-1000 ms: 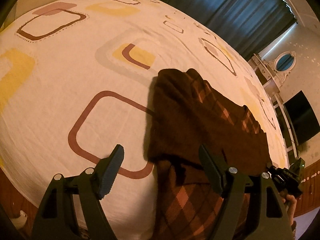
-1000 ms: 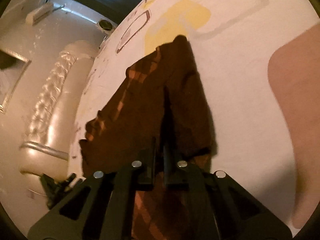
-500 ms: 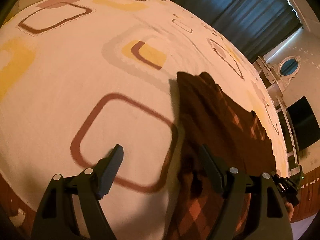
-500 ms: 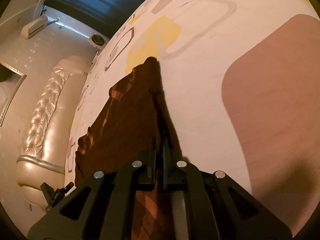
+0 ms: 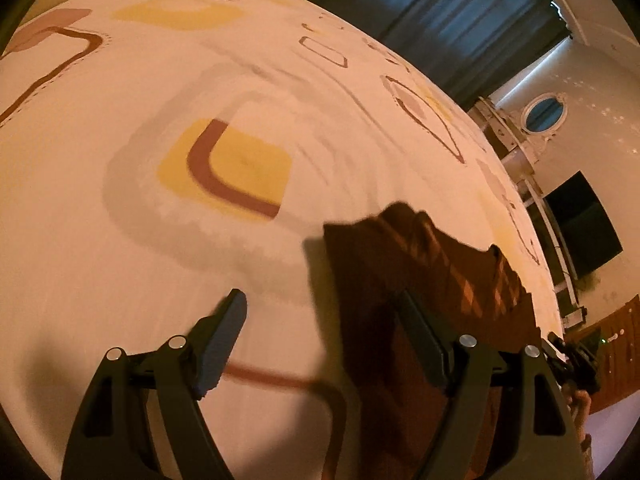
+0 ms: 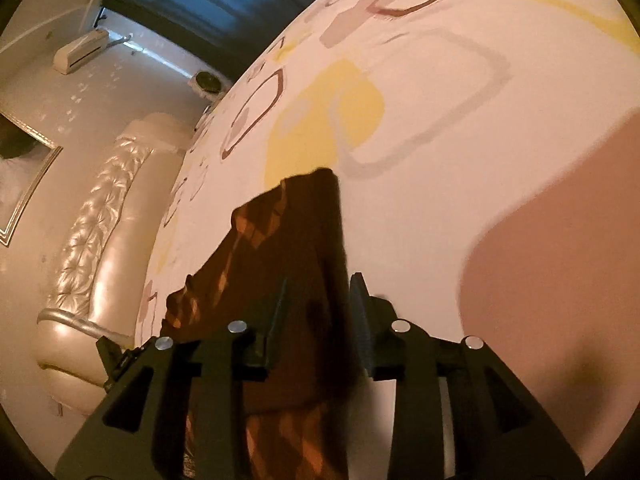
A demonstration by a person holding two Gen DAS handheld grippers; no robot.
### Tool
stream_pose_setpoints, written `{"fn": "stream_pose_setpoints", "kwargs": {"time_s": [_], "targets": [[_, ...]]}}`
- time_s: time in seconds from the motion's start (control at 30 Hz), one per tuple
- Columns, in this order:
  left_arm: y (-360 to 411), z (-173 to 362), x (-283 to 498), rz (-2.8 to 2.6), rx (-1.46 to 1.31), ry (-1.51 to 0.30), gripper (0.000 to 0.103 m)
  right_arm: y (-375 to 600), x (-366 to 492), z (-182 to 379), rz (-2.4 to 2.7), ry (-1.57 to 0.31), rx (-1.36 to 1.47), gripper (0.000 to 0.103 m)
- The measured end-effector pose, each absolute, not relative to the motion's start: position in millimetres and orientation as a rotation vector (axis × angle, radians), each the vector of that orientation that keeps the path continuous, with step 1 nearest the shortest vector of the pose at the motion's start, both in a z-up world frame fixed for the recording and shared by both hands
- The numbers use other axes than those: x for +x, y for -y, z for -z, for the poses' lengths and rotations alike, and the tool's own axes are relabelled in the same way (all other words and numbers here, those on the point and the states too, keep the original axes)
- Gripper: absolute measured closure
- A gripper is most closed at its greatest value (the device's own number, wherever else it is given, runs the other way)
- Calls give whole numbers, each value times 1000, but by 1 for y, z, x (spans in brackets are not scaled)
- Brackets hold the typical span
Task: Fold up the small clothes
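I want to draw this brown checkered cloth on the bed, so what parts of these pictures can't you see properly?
- Brown checkered cloth: in the left wrist view its near end is hidden behind the left tongs and cut off by the bottom edge.
- Same cloth in the right wrist view: its near part lies behind the right tongs.
- What garment it is: the bunched folds hide its shape.
- Bedsheet pattern: smeared by motion blur.
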State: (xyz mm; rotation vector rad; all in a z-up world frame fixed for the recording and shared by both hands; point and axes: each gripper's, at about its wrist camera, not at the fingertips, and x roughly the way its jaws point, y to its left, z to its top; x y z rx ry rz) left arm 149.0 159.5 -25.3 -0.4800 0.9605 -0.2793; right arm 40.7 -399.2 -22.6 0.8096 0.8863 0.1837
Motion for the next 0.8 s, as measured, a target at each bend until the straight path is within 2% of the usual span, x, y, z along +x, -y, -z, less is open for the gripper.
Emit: {"fn": "stream_pose_setpoints", "kwargs": {"time_s": [0.13,0.23,0.33,0.5,0.53,0.57,0.6,0.63,0.8], "targets": [[-164,30,165,304,-579,-956,26,399,78,31,-204,-902,808,59],[-163,32,172,305,-632,-948,26,399,102,38,-189,-900,813,56],[-154,31,176,300,-626,-951,33,395,117,41,-215,-895,836,54],[-134,31,181,326,-556,-977,52,382,134,42,-286,-925,813,54],[-130,31,183,326,-533,-982,63,381,136,41,-296,-929,809,58],[-127,32,184,320,-519,-989,79,380,137,42,-298,-936,804,65],[-125,33,185,307,-503,-998,86,379,139,43,-295,-945,797,92],[-123,34,186,285,-486,-1008,94,377,141,45,-291,-966,783,95],[-120,27,176,139,-420,-946,96,384,124,37,-191,-880,727,96]]}}
